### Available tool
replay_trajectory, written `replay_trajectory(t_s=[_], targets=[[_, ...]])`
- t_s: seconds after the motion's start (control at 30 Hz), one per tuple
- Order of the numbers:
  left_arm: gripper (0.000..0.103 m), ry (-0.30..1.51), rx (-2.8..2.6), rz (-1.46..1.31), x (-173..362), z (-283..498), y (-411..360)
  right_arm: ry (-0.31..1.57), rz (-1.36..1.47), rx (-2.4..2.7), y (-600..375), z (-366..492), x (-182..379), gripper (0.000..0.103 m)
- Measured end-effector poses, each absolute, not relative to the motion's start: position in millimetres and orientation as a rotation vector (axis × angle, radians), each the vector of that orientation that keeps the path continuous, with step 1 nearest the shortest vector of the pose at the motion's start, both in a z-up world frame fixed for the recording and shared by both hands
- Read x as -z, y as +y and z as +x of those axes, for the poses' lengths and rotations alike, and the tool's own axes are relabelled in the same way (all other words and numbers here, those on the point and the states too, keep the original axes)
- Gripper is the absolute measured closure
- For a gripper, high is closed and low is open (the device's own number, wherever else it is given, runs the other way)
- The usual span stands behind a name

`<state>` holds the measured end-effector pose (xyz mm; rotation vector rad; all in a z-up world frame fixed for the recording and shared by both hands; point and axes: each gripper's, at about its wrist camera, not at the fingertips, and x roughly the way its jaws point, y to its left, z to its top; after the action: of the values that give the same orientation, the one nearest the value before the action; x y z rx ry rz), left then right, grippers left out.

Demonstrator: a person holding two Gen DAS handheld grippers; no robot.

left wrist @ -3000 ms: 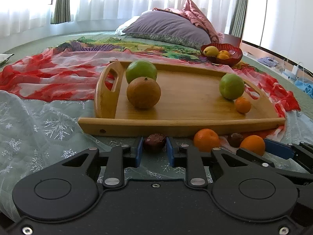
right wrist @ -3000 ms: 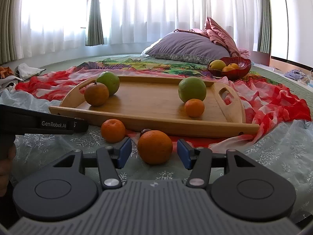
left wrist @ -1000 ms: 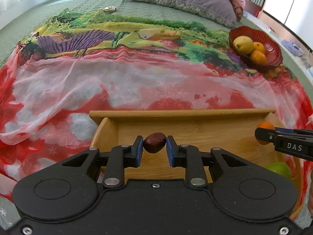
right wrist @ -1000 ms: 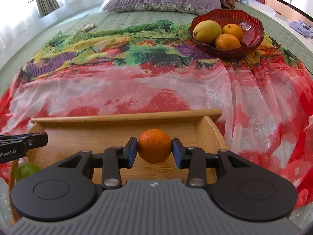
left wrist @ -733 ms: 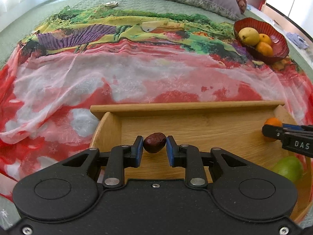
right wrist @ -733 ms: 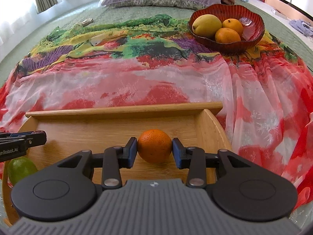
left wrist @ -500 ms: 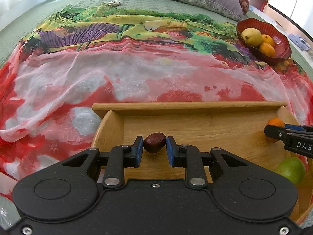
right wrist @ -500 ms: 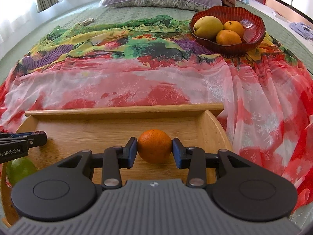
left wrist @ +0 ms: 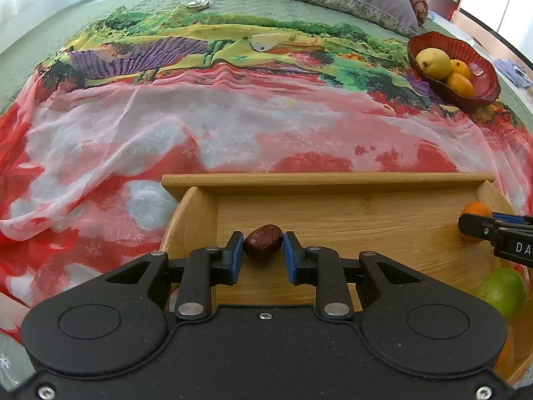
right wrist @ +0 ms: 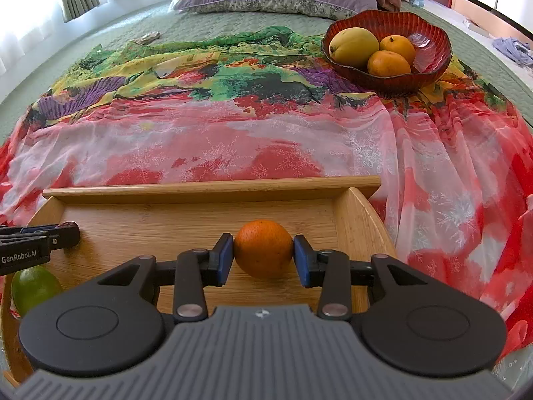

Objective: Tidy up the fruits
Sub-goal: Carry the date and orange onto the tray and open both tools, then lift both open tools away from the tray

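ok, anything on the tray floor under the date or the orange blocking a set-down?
Nothing visible. Bare wood lies around the date in the left gripper and the orange in the right gripper. The lime sits off aside on the tray.

Wrinkled brown date [left wrist: 263,241] and round orange [right wrist: 263,247], each between blue pads over wooden tray [right wrist: 213,187], perhaps resting.

we see bright, soft daylight from the curtained window [right wrist: 30,6] at upper left, which is blown out white. shadows under the fruit are faint. both views are sharp at centre, while fisheye distortion bends the bed [left wrist: 40,43] edges and darkens the corners.
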<state>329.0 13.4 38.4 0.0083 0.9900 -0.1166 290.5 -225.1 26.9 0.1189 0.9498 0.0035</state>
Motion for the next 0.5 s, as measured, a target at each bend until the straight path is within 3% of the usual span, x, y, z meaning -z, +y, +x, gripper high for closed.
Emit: replay_trajectory(t_s=[0.1,0.27,0.33,0.4,0.5], targets=[[0.052,0.973,0.124,0.042,-40,326,11,0.94,0.129,-0.012,-227,288,-28,0.051],[0.036,0.938,0.13,0.059,-48,317,11,0.912,0.13,-0.014,-227,282,-34,0.042],[0.018,0.917,0.131,0.066,-53,313,12,0.9,0.129,-0.016,-227,279,-39,0.037],[0.01,0.891,0.125,0.08,-57,306,13,0.882,0.116,-0.016,-226,274,-44,0.032],[0.01,0.858,0.119,0.109,-64,292,13,0.837,0.088,-0.006,-225,264,-51,0.024]])
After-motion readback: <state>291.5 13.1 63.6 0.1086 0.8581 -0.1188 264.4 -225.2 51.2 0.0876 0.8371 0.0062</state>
